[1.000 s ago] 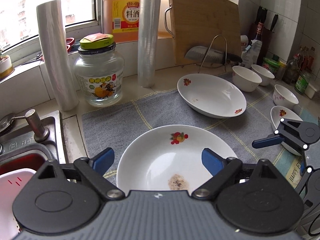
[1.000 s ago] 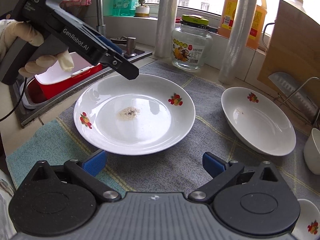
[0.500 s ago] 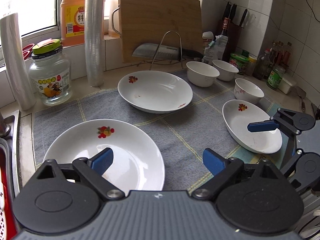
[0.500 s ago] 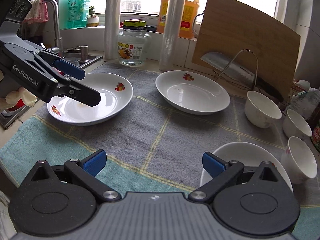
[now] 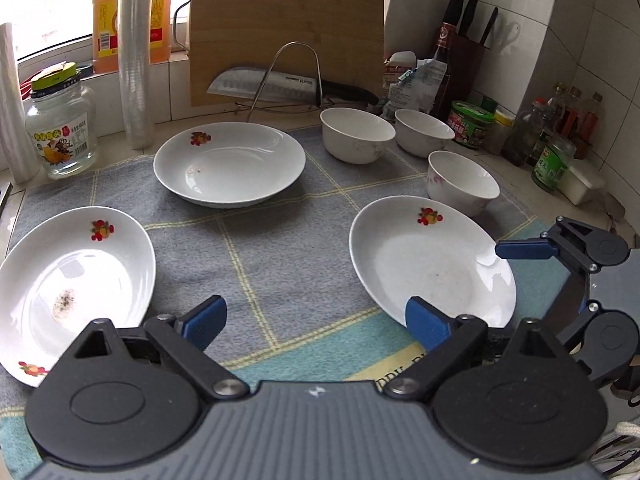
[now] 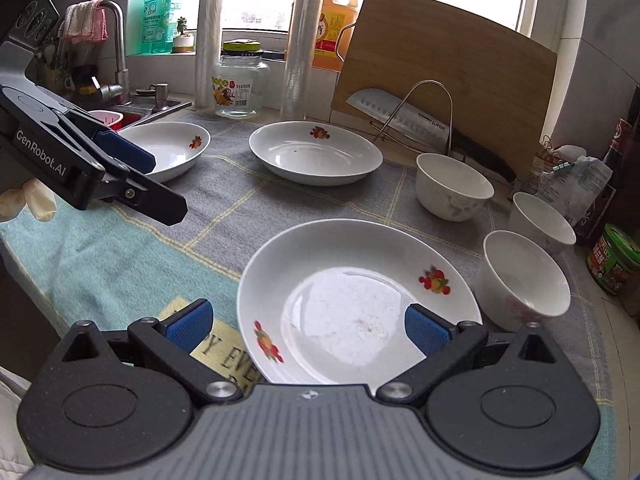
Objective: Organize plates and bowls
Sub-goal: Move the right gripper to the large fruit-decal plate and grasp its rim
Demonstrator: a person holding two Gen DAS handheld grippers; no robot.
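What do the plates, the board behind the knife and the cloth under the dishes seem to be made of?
Plates: likely glazed ceramic, white and glossy with window glare.
Board: wood or bamboo, tan with fine grain, matte.
Cloth: woven fabric, soft, dull grey.

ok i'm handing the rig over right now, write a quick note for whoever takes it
Left gripper: open, empty, above the mat.
Right gripper: open, empty, over the near plate.
Three plates lie apart on the mat: near plate, back plate, sink-side plate.
Three bowls stand singly on the right.
Done: nothing stacked.
Left: stack plates, nest bowls.
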